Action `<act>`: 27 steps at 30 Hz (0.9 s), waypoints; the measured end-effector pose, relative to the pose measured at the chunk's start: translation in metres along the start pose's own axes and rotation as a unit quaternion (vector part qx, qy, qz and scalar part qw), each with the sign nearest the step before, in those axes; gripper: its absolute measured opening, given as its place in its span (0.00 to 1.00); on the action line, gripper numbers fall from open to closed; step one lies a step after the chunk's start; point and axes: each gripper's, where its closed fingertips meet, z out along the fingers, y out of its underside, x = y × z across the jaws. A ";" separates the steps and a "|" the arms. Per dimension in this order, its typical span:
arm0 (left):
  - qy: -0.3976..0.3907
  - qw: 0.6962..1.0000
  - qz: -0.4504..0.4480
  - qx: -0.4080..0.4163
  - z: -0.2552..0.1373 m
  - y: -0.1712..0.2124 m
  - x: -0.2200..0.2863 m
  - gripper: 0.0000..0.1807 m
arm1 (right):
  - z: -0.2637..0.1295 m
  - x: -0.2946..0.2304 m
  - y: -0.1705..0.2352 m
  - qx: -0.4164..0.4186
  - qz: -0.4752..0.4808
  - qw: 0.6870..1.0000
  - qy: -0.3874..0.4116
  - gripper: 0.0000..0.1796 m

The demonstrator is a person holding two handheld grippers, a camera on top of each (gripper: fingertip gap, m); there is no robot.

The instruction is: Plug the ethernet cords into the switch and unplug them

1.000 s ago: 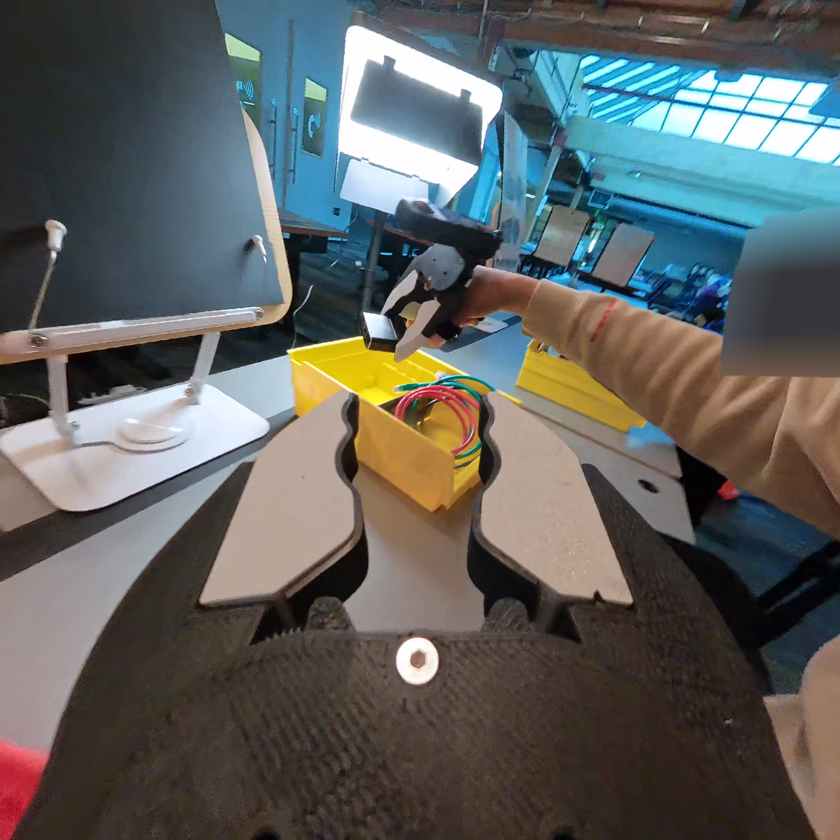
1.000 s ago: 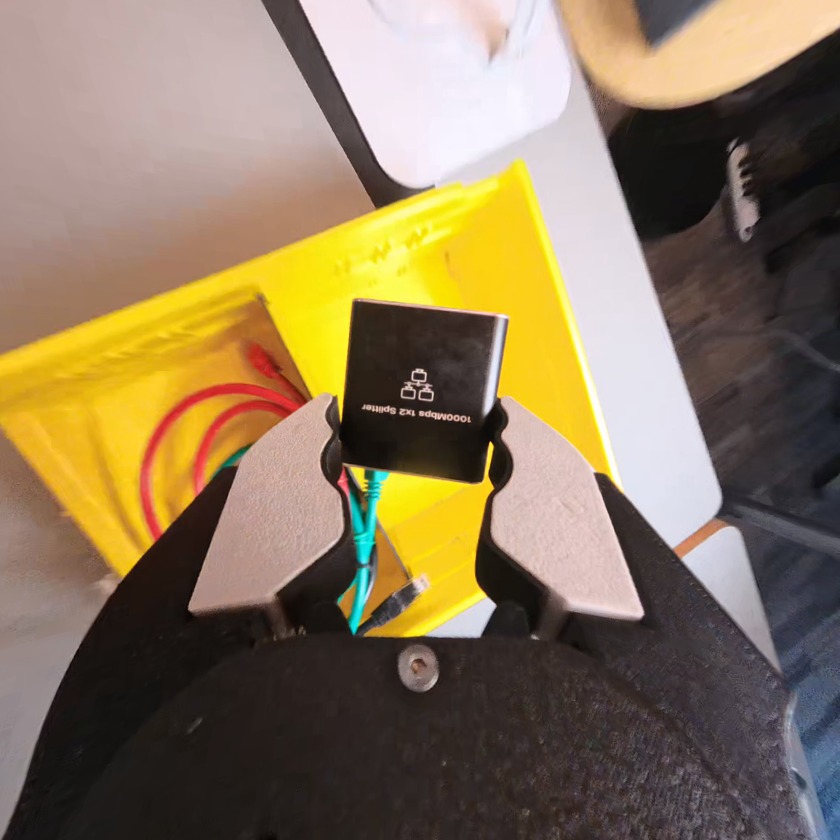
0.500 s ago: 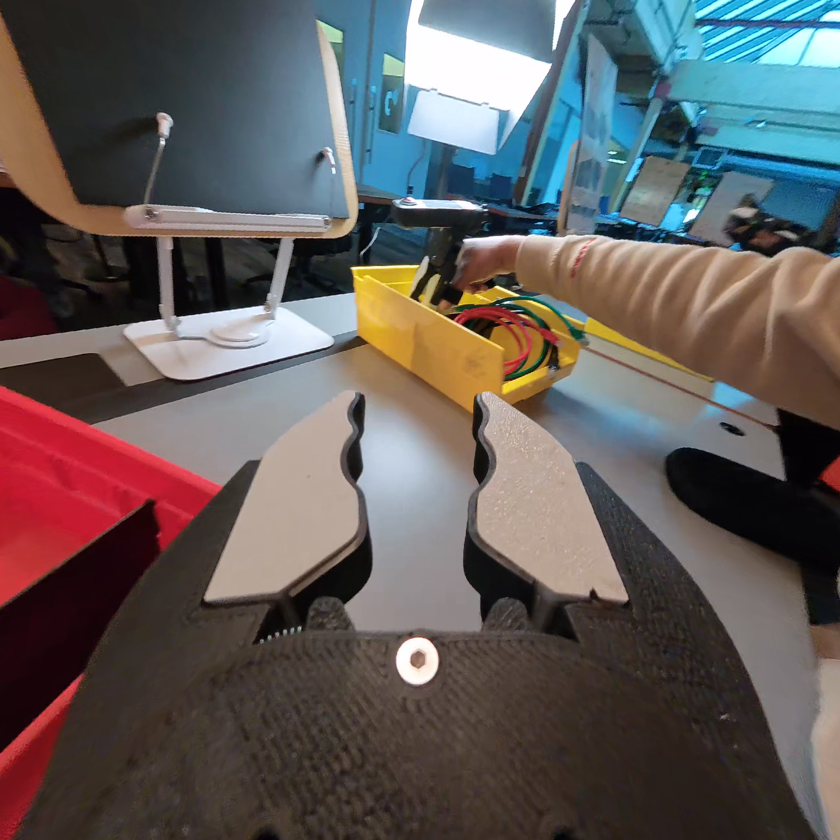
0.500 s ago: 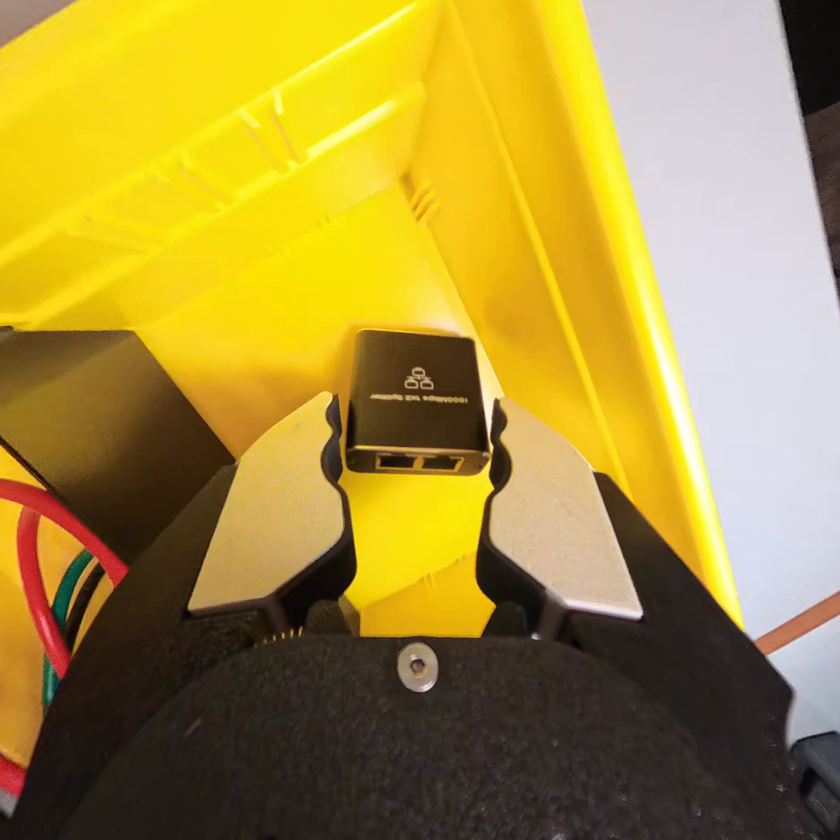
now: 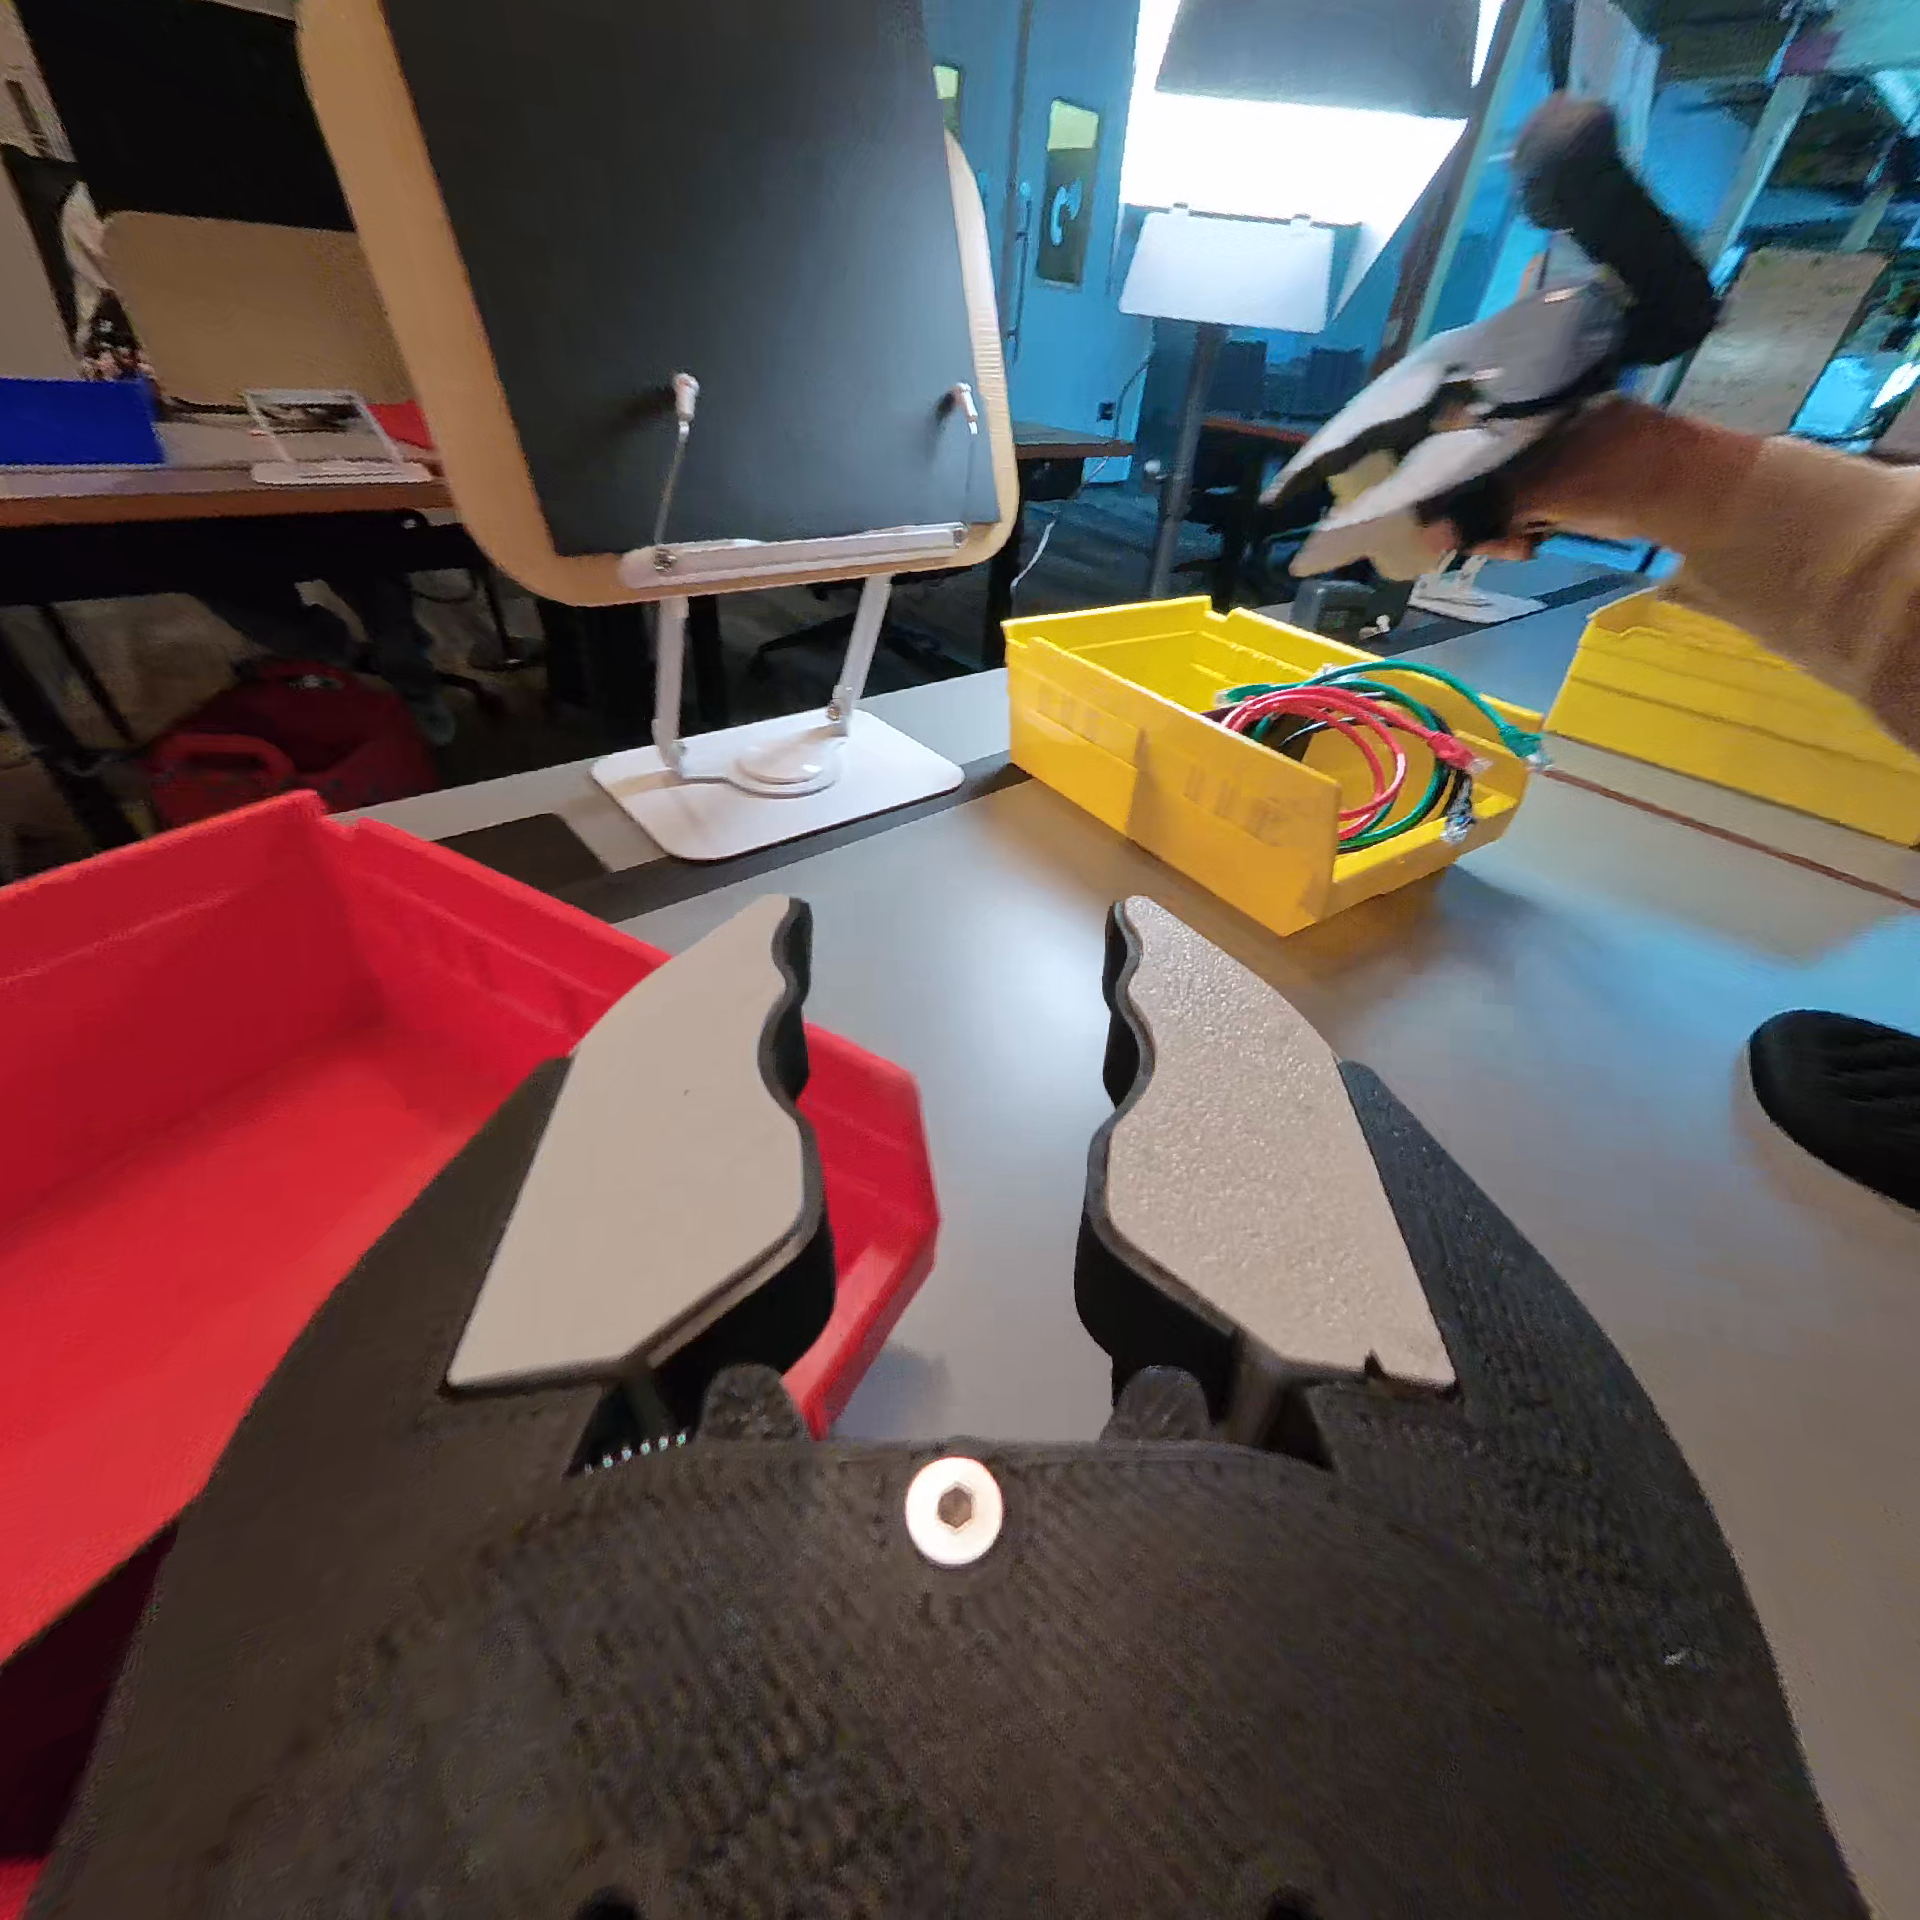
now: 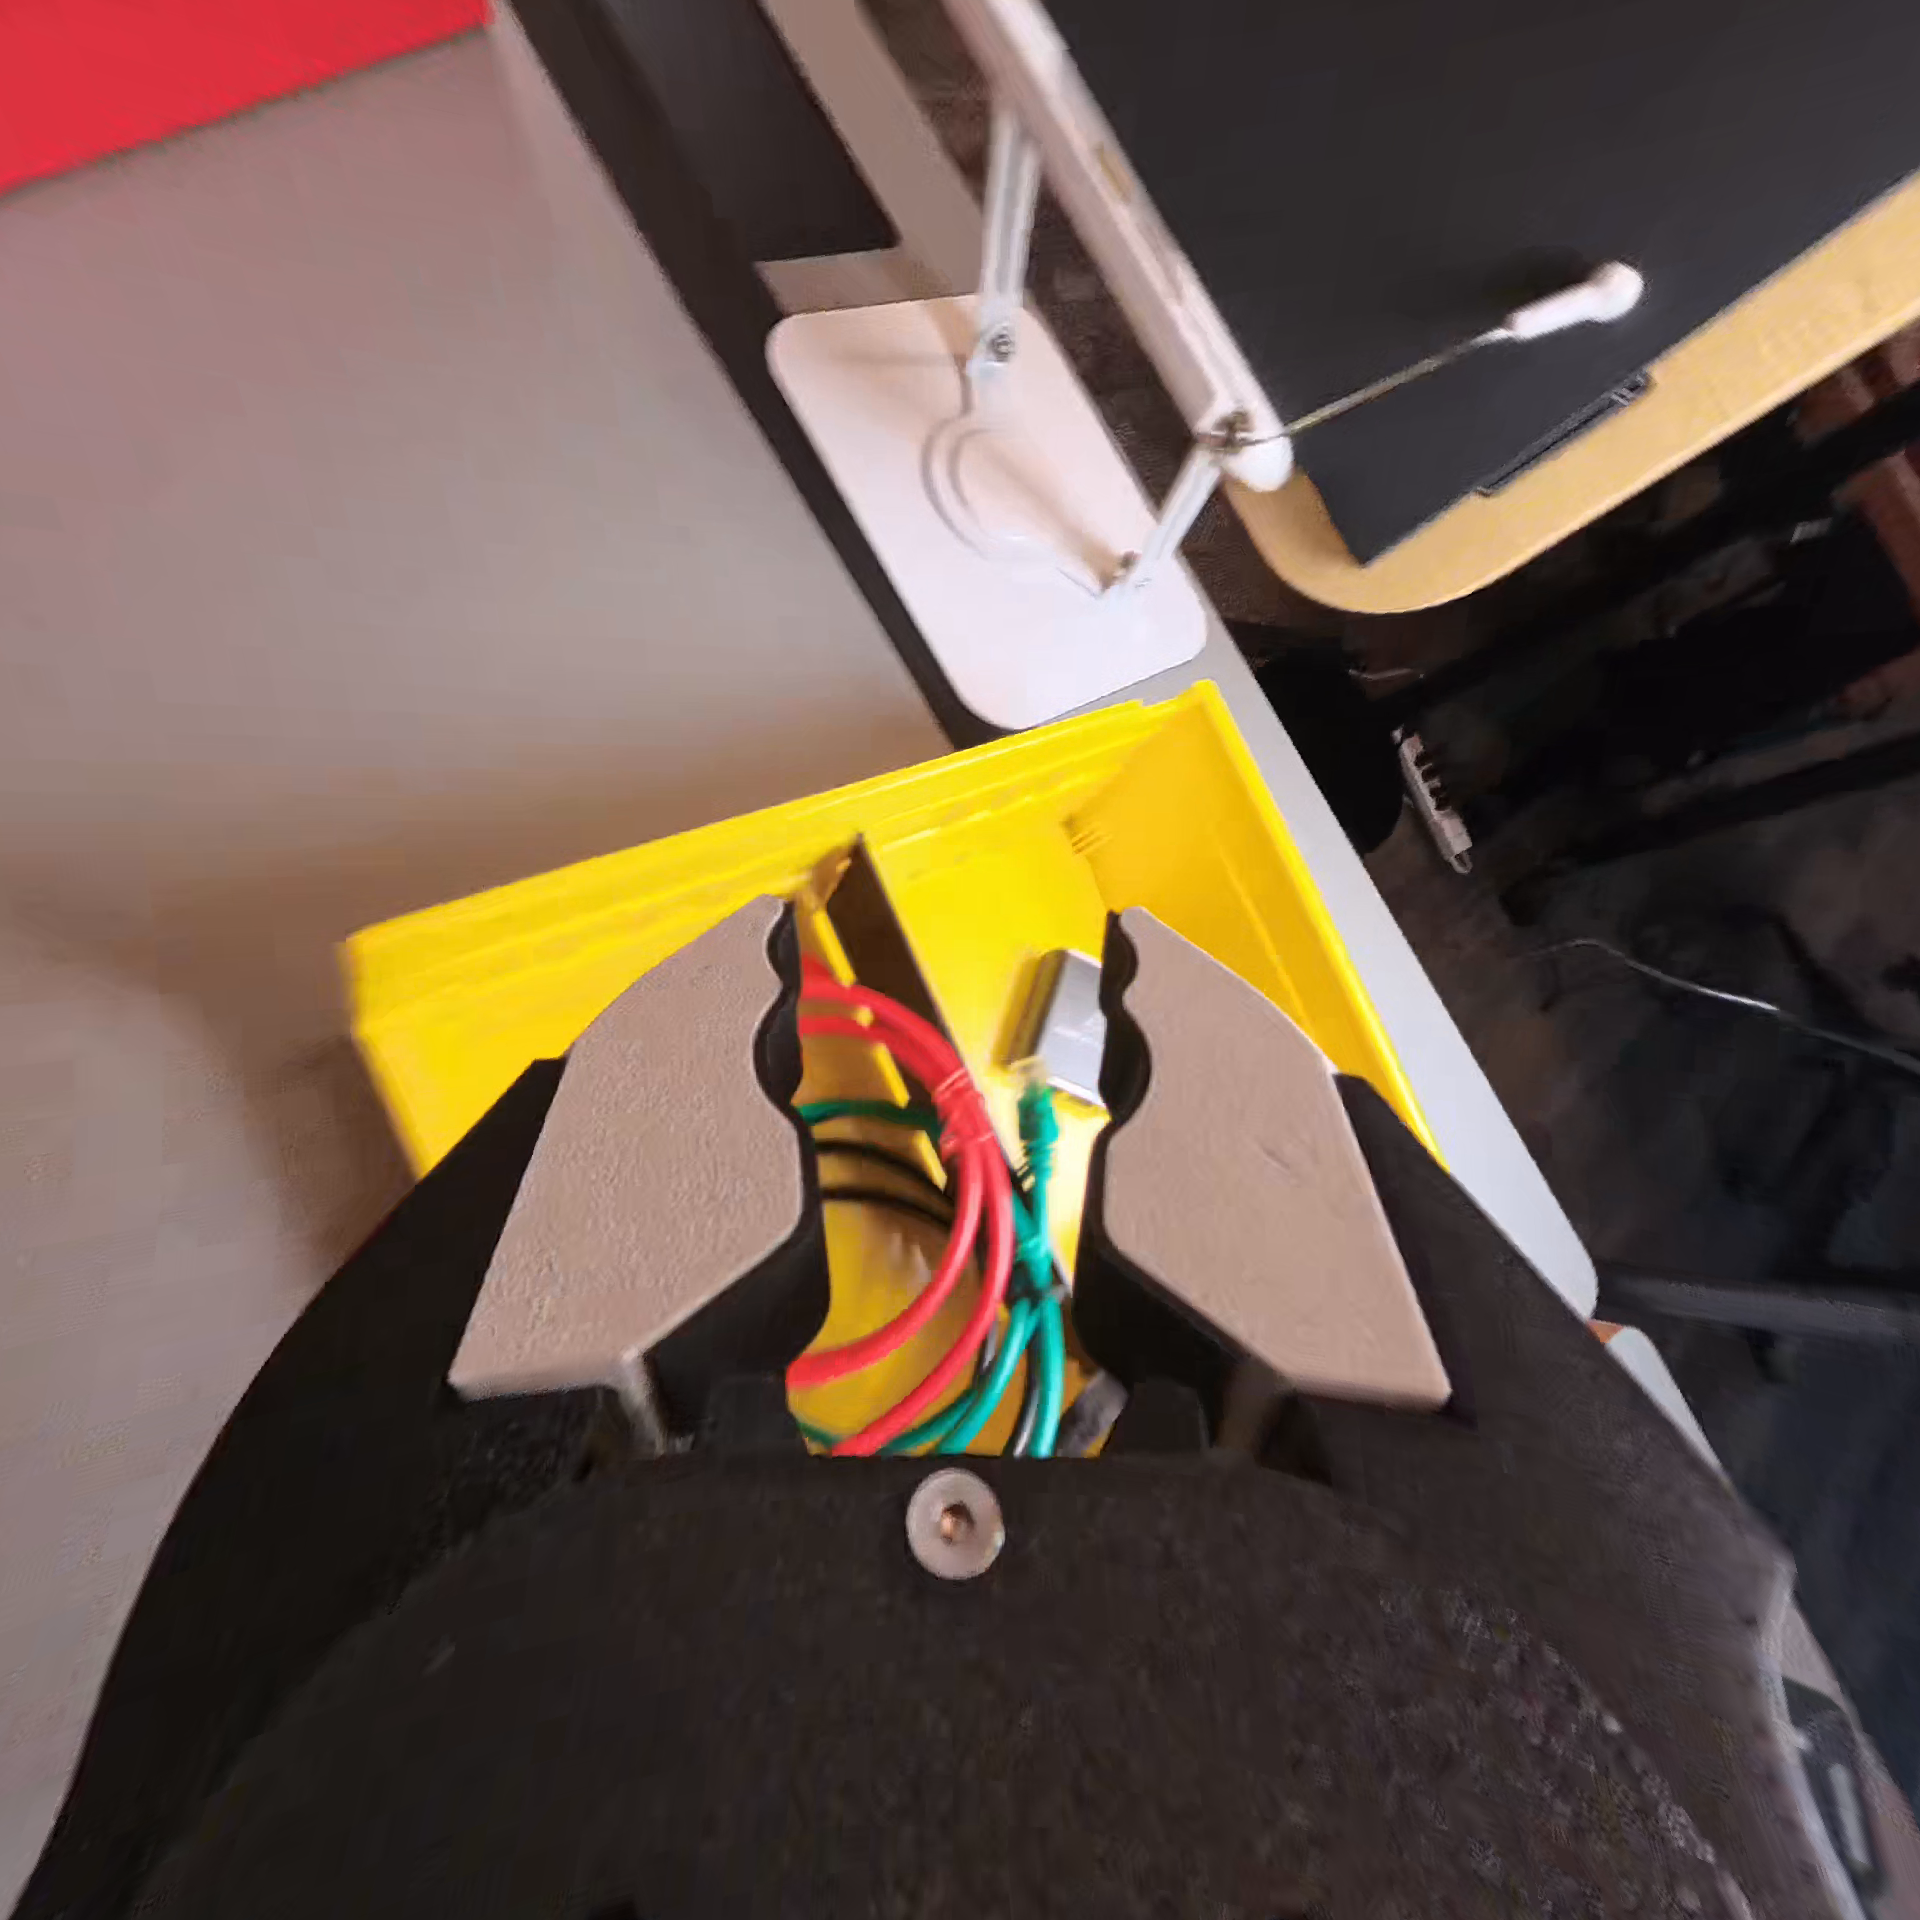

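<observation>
Here, glossy yellow bin (image 6: 1226,831) holds coiled cords (image 6: 966,1195); boxy switch (image 6: 1060,1023) (metallic).

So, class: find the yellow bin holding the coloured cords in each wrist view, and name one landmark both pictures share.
Left wrist view: the yellow bin sits on the grey table in the upper right, beyond the open left gripper.
Right wrist view: the bin fills the centre, straight below the open right gripper, with the red cord showing between its fingers.
Shared landmark: the white stand base beside the bin.
</observation>
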 end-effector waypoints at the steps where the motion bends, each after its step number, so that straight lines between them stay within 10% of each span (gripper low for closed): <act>1: -0.008 1.000 0.010 -0.011 -0.006 0.000 -0.006 0.30 | -0.009 -0.017 0.006 -0.011 -0.023 1.000 -0.001 0.29; 8: -0.028 0.974 0.081 -0.209 -0.035 0.064 -0.044 0.38 | -0.027 -0.125 0.089 -0.143 -0.080 0.984 -0.074 0.25; 15: -0.032 0.910 0.152 -0.384 -0.048 0.146 -0.065 0.45 | -0.008 -0.127 0.142 -0.239 -0.158 0.958 -0.006 0.28; 27: 0.010 0.865 0.245 -0.438 -0.033 0.179 -0.075 0.19 | 0.031 -0.129 0.142 -0.280 -0.229 0.927 -0.097 0.15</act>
